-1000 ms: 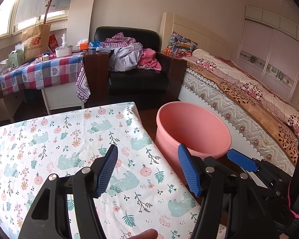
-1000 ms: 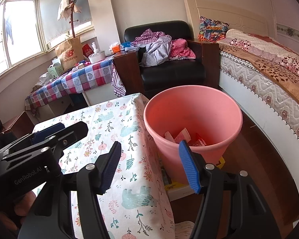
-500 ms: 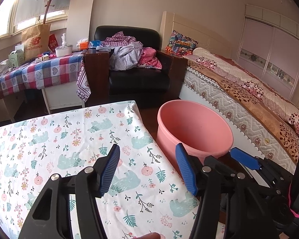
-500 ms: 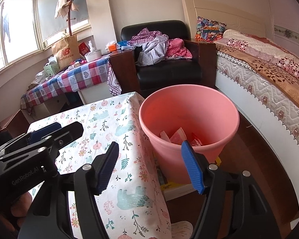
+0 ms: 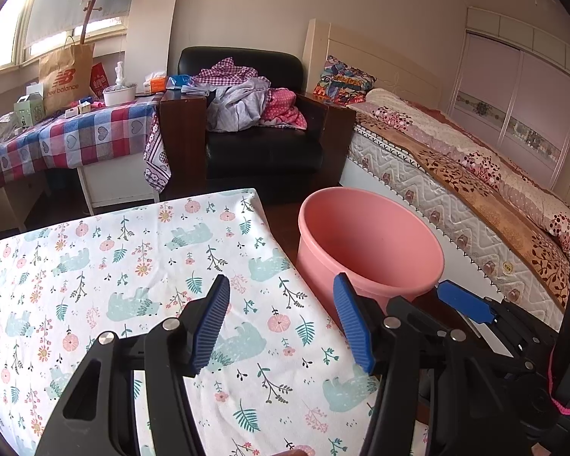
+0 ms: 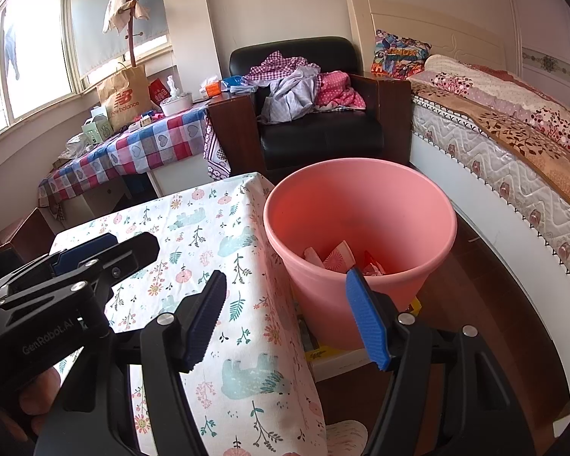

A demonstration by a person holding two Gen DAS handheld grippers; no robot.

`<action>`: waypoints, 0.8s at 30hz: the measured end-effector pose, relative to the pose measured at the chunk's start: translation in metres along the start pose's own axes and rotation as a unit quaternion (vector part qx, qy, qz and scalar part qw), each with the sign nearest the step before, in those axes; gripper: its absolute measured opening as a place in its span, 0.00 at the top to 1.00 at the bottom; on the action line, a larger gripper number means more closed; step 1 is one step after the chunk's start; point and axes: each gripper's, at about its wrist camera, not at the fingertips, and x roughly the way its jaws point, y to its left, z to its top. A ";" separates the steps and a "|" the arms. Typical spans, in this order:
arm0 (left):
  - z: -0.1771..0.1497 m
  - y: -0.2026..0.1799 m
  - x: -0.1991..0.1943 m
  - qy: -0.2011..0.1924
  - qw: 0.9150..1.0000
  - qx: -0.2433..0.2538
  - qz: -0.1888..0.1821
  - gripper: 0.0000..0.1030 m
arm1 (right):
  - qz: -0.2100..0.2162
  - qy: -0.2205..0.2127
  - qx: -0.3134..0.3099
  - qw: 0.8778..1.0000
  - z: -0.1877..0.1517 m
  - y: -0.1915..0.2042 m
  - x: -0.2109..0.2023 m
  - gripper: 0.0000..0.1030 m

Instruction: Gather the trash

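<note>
A pink bucket [image 5: 364, 235] stands on the floor beside the right edge of a table covered with a floral bear-print cloth [image 5: 133, 258]. In the right wrist view the bucket [image 6: 361, 205] holds several crumpled wrappers [image 6: 338, 256] at its bottom. My left gripper [image 5: 281, 281] hovers over the cloth near the table's right edge, open, with nothing between its blue pads. My right gripper [image 6: 285, 273] hangs open and empty over the table edge, just in front of the bucket. No trash shows on the cloth.
A bed [image 5: 475, 174] runs along the right, close behind the bucket. A black armchair [image 5: 262, 144] piled with clothes stands straight ahead. A checked-cloth table [image 5: 68, 140] with a paper bag and boxes sits at the left under the window. Flat boxes [image 6: 334, 357] lie under the bucket.
The left jaws have narrowed a little and the right jaws have widened a little. Both hands have stayed where they were.
</note>
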 end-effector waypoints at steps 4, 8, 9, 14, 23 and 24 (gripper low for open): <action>-0.001 0.000 0.001 0.000 1.000 0.001 -0.001 0.46 | 0.000 0.000 0.000 1.000 0.000 -0.001 0.000 0.36; -0.001 0.000 0.001 0.000 1.000 0.001 -0.001 0.46 | 0.000 0.000 0.000 1.000 0.001 -0.001 0.000 0.36; -0.001 -0.001 0.001 0.000 1.000 0.001 -0.001 0.46 | 0.001 0.000 0.000 1.000 0.001 -0.001 0.000 0.36; -0.001 -0.002 0.001 0.000 1.000 0.001 -0.002 0.46 | -0.001 -0.001 0.000 1.000 0.000 -0.003 0.001 0.36; -0.001 -0.001 0.001 -0.001 1.000 0.000 -0.003 0.47 | -0.020 -0.009 0.001 1.000 -0.009 -0.006 -0.003 0.36; -0.001 -0.002 0.001 -0.001 1.000 0.000 -0.003 0.47 | -0.023 -0.009 -0.001 1.000 -0.008 -0.004 -0.003 0.36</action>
